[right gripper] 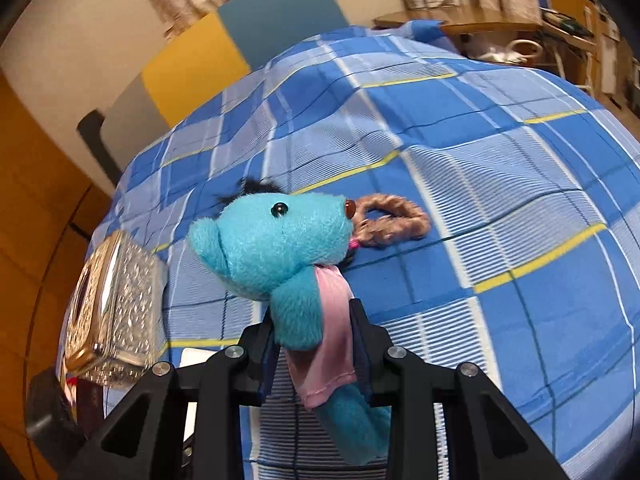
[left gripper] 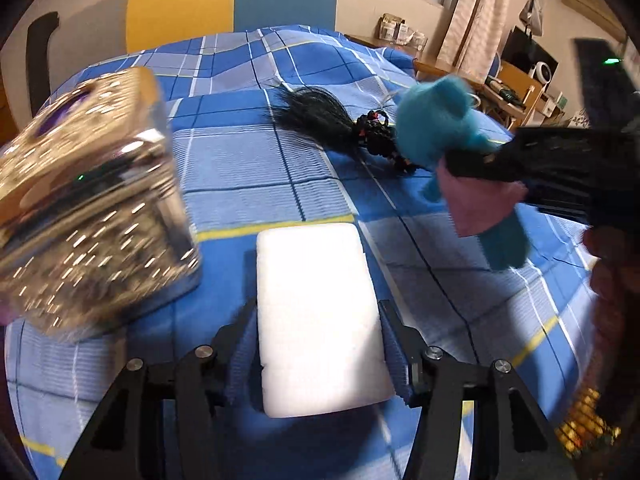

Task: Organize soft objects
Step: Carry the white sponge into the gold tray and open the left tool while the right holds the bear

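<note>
My right gripper (right gripper: 314,320) is shut on a turquoise plush toy (right gripper: 276,240) with a pink scarf, held above the bed; it also shows in the left wrist view (left gripper: 436,128), gripped at the right. My left gripper (left gripper: 318,320) is shut on a white foam block (left gripper: 316,312) just above the blue plaid bedspread (left gripper: 240,160). A black hair tassel with a beaded piece (left gripper: 344,128) lies beyond the block. A tan braided ring (right gripper: 394,220) lies behind the plush's head.
A glittery gold box (left gripper: 84,200) sits at the left; it also shows in the right wrist view (right gripper: 112,308). A yellow and blue headboard (left gripper: 232,0) stands at the back. A desk and shelves (left gripper: 516,92) stand at the right.
</note>
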Tool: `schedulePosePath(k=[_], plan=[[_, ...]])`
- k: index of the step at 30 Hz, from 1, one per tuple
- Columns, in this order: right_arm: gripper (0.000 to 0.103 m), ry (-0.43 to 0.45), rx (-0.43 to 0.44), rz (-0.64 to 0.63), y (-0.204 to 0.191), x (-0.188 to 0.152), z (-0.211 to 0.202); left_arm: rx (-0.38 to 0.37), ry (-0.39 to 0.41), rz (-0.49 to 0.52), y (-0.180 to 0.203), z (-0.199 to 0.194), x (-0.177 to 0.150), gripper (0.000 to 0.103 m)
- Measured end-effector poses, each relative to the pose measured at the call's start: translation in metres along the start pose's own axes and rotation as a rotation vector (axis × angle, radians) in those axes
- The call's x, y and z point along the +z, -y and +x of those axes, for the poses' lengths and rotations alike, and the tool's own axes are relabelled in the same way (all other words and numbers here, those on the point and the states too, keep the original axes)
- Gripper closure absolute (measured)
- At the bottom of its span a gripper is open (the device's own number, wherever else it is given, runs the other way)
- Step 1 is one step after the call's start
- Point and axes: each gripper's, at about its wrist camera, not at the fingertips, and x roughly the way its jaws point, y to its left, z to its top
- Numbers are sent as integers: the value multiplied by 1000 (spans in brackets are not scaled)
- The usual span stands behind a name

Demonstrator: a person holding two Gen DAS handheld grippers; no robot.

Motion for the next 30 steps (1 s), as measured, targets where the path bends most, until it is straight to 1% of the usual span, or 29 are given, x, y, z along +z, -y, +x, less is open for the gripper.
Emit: schedulePosePath(k=[3, 5, 8, 10, 16, 25, 30], plan=[[72, -55, -29, -79, -15, -5, 11, -28, 8, -25, -9, -16, -9, 45], [72, -85, -55, -136, -24, -7, 19, -33, 19, -31, -13, -26, -15, 45], [72, -107, -82, -199, -33, -13, 25, -48, 30, -24, -19, -40, -23, 45], [72, -114, -92, -217, -35, -14, 27, -49, 41, -29, -26, -52, -29, 45], [72, -108, -103, -219, -33, -13, 27, -19, 81, -70, -65, -91, -40, 45], [72, -105, -92, -204, -30, -14, 25, 42, 150, -190, -142, -150, -59, 45], [72, -102, -100, -210, -32, -16, 25, 101, 177, -258, -188, -179, -77, 45]])
